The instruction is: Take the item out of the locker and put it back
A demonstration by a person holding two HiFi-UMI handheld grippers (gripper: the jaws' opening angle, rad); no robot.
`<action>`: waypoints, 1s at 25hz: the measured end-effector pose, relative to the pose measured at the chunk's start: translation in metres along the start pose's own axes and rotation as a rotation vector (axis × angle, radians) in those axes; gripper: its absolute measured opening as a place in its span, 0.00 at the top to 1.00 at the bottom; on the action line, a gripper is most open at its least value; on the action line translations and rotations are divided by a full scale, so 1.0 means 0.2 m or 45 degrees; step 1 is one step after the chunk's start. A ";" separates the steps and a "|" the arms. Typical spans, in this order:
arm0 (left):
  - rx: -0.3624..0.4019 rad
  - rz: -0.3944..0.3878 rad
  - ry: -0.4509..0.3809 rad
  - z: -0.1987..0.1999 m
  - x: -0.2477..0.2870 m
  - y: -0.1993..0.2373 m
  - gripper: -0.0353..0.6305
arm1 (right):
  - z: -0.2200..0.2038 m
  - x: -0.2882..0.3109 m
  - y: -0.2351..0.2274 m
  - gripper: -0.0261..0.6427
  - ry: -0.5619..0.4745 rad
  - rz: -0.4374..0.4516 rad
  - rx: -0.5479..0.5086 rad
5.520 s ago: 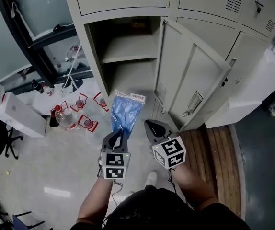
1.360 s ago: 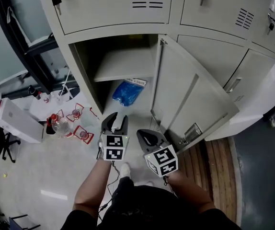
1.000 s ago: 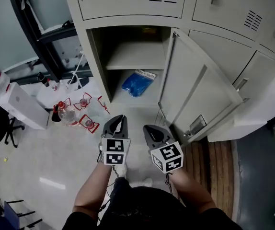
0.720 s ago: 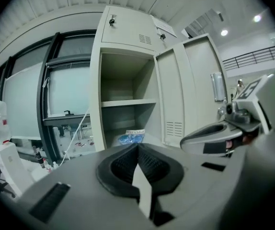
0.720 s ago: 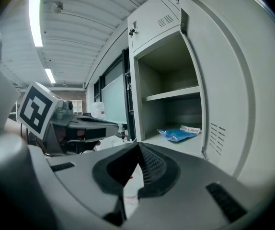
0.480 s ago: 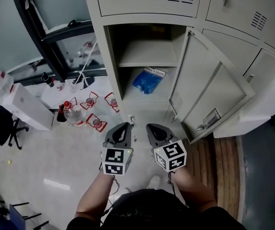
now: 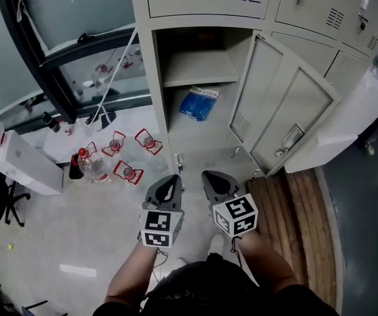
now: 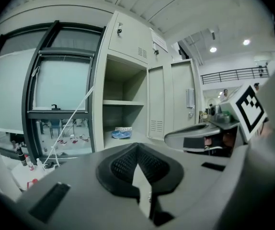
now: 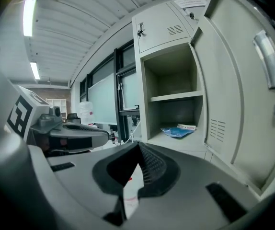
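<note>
The blue plastic packet (image 7: 199, 104) lies on the floor of the open locker's (image 7: 199, 68) lower compartment, under the shelf; it also shows as the packet (image 8: 122, 133) in the left gripper view and the packet (image 9: 178, 131) in the right gripper view. The locker door (image 7: 288, 107) stands swung out to the right. My left gripper (image 7: 170, 182) and right gripper (image 7: 214, 178) hang side by side over the floor, well short of the locker. Both are shut with nothing between the pads, as the left gripper (image 8: 137, 147) and right gripper (image 9: 138, 146) show close up.
A water bottle (image 7: 90, 166) and several red-and-white items stand on the floor at the left, beside a white box (image 7: 24, 166). A black-framed glass partition (image 7: 44, 58) runs behind them. A wooden platform (image 7: 294, 222) lies at the right, below the door.
Earlier the left gripper held the blue packet outside the locker; now it lies inside. Over the last second both grippers have drawn back from the locker, empty.
</note>
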State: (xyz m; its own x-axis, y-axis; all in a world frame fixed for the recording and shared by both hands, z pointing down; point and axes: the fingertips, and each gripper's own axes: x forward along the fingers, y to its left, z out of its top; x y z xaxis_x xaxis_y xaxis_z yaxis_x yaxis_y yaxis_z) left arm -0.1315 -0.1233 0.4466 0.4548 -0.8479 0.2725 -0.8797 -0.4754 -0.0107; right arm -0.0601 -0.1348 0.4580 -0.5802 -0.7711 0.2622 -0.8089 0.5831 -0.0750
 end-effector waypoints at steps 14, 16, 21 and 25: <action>0.010 -0.113 0.016 -0.16 -0.27 -0.04 0.94 | -0.10 -0.15 0.23 0.96 -0.004 -0.103 0.043; 0.009 -0.114 0.022 -0.18 -0.30 -0.04 0.94 | -0.11 -0.16 0.26 0.96 -0.003 -0.103 0.045; 0.010 -0.112 0.008 -0.18 -0.36 -0.05 0.94 | -0.11 -0.20 0.31 0.96 -0.010 -0.103 0.042; 0.010 -0.107 -0.007 -0.17 -0.40 -0.06 0.94 | -0.11 -0.22 0.33 0.96 -0.019 -0.102 0.035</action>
State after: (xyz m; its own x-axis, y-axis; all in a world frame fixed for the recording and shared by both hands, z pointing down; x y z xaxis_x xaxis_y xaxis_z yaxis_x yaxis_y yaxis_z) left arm -0.1612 -0.0420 0.4577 0.5276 -0.8062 0.2676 -0.8375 -0.5465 0.0047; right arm -0.0856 -0.0560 0.4620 -0.5145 -0.8190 0.2540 -0.8551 0.5121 -0.0808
